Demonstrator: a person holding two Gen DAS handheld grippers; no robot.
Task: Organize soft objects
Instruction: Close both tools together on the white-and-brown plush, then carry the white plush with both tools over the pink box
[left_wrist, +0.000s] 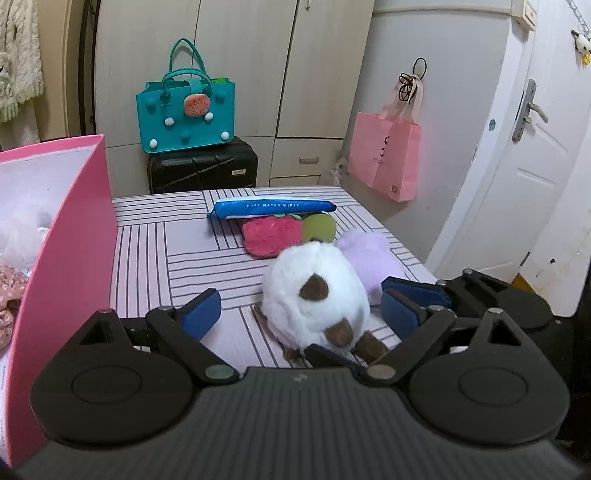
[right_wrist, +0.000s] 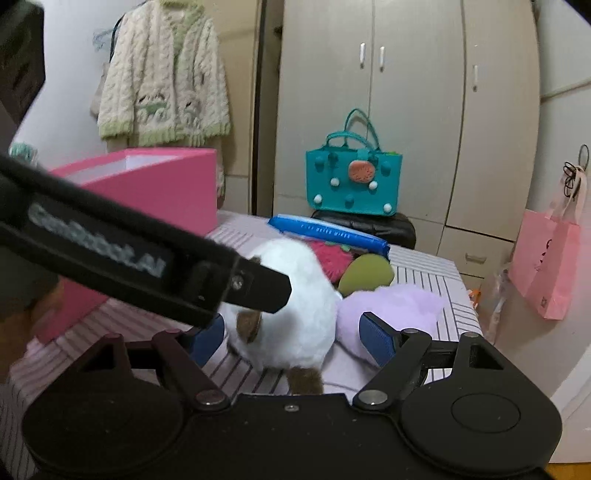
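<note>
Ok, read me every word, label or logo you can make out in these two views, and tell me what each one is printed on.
"PURE WATER WIPES": white letters on the long blue wipes pack lying on the striped table.
"GenRobot.AI", blurred but roughly legible: on the black body of the left gripper crossing the right wrist view.
Dark logo and small square mark on the pink paper bag hanging by the door: too small to read.
Small label on the black suitcase: unreadable.
</note>
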